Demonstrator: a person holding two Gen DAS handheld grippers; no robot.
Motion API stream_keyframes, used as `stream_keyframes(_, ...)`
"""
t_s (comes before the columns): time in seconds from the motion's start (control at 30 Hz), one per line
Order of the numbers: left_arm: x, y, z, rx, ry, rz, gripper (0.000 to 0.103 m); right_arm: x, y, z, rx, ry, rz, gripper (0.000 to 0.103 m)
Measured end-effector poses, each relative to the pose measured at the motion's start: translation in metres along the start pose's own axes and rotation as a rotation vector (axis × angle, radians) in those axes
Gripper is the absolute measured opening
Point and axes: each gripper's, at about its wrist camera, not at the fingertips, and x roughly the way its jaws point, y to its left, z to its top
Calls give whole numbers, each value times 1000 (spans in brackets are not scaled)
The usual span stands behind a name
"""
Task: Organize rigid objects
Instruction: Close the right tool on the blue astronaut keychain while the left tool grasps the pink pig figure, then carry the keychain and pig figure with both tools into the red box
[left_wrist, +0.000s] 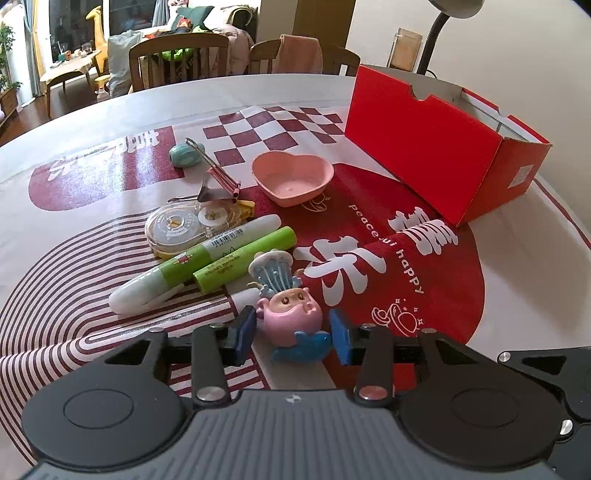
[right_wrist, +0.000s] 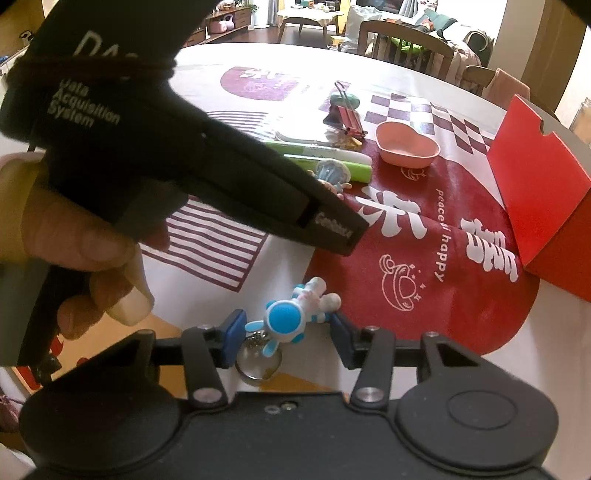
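- Your left gripper has its blue pads on both sides of the pink toy; there is a thin gap on each side, so it is not squeezing the toy
- Your right gripper has the little blue and white doll between its pads; the right pad touches the doll's arm, the left pad is just beside it, and I cannot tell if the grip is tight
- A metal key ring hangs from the doll and lies low between the pads
- Just past the pink toy lie two green pens, side by side
- Behind the pens sits a clear round tape roller, then a metal clip and a small teal blob
- A pink heart bowl sits near the middle of the table, with nothing in it
- A red box stands open at the far right
- In the right view your other tool and your hand cover the left side and hide part of the pens
- The cloth is red and white with stripes, squares and big letters
- Wooden chairs stand behind the table, and a lamp is by the wall
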Motion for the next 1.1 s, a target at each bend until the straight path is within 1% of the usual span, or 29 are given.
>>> stream_keyframes(0.23,-7,5,2,-14,-9,-9,42,-15,-13,-4,33,-23,-21,48)
stream_keyframes(0.3,-9,6,3,-9,-3,0,40,-24,-21,-4,53,-37,-35,48)
stream_keyframes(0.33,-11,7,3,-4,-7,9,37,-28,-24,-5,62,-45,-41,48)
stream_keyframes(0.47,-19,13,4,-16,-10,9,37,-51,-41,-7,100,-78,-62,48)
stream_keyframes(0.6,-28,17,2,-18,-21,20,37,-69,-55,-8,128,-92,-77,48)
stream_keyframes(0.7,-39,20,2,-48,-33,2,37,-83,-65,-9,135,-109,-90,48)
stream_keyframes(0.87,-61,18,7,-69,-47,-36,37,-110,-81,-7,135,-143,-110,48)
stream_keyframes(1.1,-83,9,21,-76,-64,-67,37,-142,-109,1,150,-195,-149,48)
